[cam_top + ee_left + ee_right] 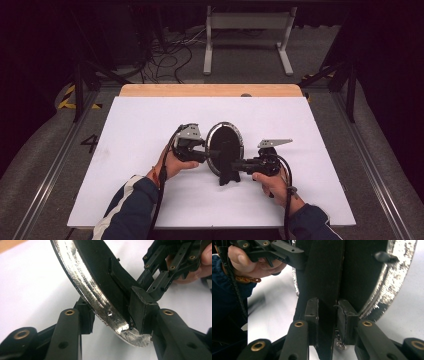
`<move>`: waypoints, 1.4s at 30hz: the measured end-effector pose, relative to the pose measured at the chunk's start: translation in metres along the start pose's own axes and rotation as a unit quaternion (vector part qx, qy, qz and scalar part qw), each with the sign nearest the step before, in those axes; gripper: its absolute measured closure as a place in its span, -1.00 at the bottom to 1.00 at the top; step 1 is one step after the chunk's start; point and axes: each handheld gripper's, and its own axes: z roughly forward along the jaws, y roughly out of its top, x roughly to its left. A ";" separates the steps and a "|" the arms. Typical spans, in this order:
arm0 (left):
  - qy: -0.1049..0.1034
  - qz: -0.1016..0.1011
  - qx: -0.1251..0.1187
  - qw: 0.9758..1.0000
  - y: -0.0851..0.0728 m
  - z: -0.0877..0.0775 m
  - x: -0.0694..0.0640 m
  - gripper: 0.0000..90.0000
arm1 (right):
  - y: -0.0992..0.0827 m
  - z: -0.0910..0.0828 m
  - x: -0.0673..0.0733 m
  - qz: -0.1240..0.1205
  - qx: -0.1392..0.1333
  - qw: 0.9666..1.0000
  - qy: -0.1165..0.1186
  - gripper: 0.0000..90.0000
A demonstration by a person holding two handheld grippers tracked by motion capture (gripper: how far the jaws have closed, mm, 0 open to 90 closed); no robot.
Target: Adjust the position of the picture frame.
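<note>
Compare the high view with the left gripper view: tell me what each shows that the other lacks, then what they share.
High view alone: the whole table with its wooden far edge, the floor cables and white stand beyond it, both sleeves, and the disc's full oval outline held upright between the left gripper and right gripper.

Left gripper view alone: the scratched silver rim close up, pinched between the left gripper's pads.

Both: the black disc, the white tabletop, and the right gripper gripping the disc.
</note>
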 end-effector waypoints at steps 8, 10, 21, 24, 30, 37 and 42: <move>0.035 0.049 -0.027 0.998 0.006 -0.004 -0.007 0.35 | 0.004 -0.006 0.000 -0.005 -0.008 1.000 0.017 0.60; 0.037 0.055 -0.026 0.997 0.006 -0.005 -0.007 0.36 | 0.005 -0.007 0.000 -0.008 -0.008 1.000 0.018 0.60; 0.021 0.066 -0.014 0.998 0.002 -0.011 -0.009 0.39 | 0.009 -0.006 0.009 -0.046 -0.017 0.998 0.037 0.60; 0.025 0.077 -0.010 0.997 0.002 -0.012 -0.014 0.39 | 0.009 -0.004 0.011 -0.044 -0.021 0.998 0.043 0.60; 0.035 0.087 -0.009 0.996 -0.001 -0.016 -0.023 0.42 | 0.010 -0.001 0.015 -0.042 -0.022 0.998 0.048 0.62; 0.045 0.110 0.024 0.993 -0.004 -0.014 -0.038 0.45 | 0.011 -0.001 0.019 -0.052 -0.016 0.997 0.054 0.65; 0.051 0.096 0.019 0.994 -0.008 -0.015 -0.036 0.42 | 0.012 -0.002 0.026 -0.064 -0.016 0.997 0.048 0.68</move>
